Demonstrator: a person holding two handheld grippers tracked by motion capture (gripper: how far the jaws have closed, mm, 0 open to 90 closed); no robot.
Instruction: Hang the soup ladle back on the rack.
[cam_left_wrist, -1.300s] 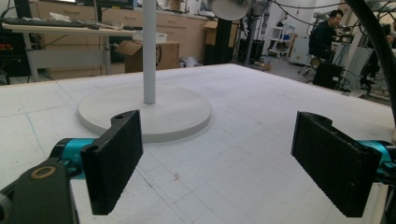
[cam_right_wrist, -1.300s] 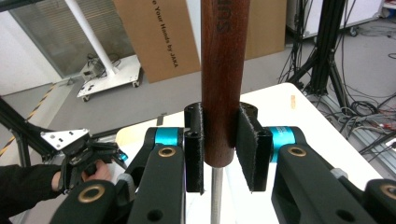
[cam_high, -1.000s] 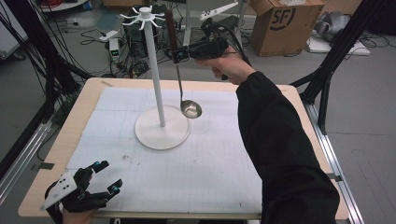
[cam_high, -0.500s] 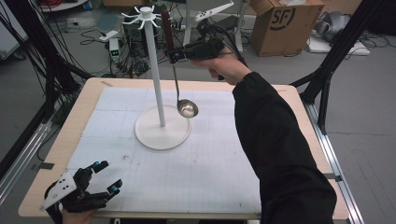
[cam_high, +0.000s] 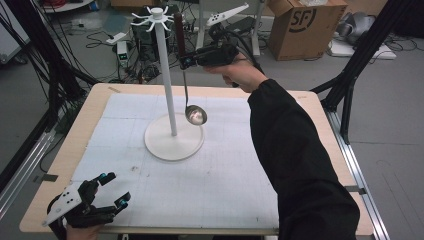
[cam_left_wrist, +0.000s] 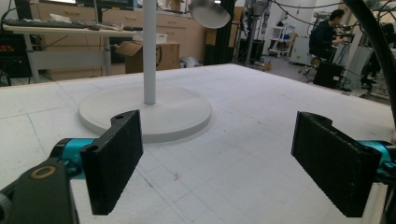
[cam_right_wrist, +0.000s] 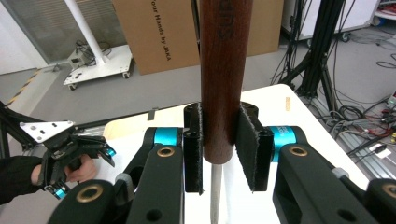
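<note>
The right gripper (cam_high: 186, 61) has its jaws clamped on the ladle (cam_high: 184, 75) by its brown wooden handle. In the right gripper view the two pads press flat against both sides of the handle (cam_right_wrist: 225, 79), with the thin metal stem running down below them. The ladle hangs upright in the air, its bowl (cam_high: 196, 115) low over the stand's round base (cam_high: 170, 145), at about 2 o'clock from the pole (cam_high: 167, 85) and not touching it. The handle's top reaches up beside the hooks (cam_high: 156, 16) at the pole's head.

The left gripper (cam_high: 106, 192) rests at the surface's (cam_high: 300, 100) 7 o'clock corner, well apart from the stand. Its jaws stand wide apart with nothing between them; in the left gripper view only bare mat (cam_left_wrist: 243, 140) lies between the pads.
</note>
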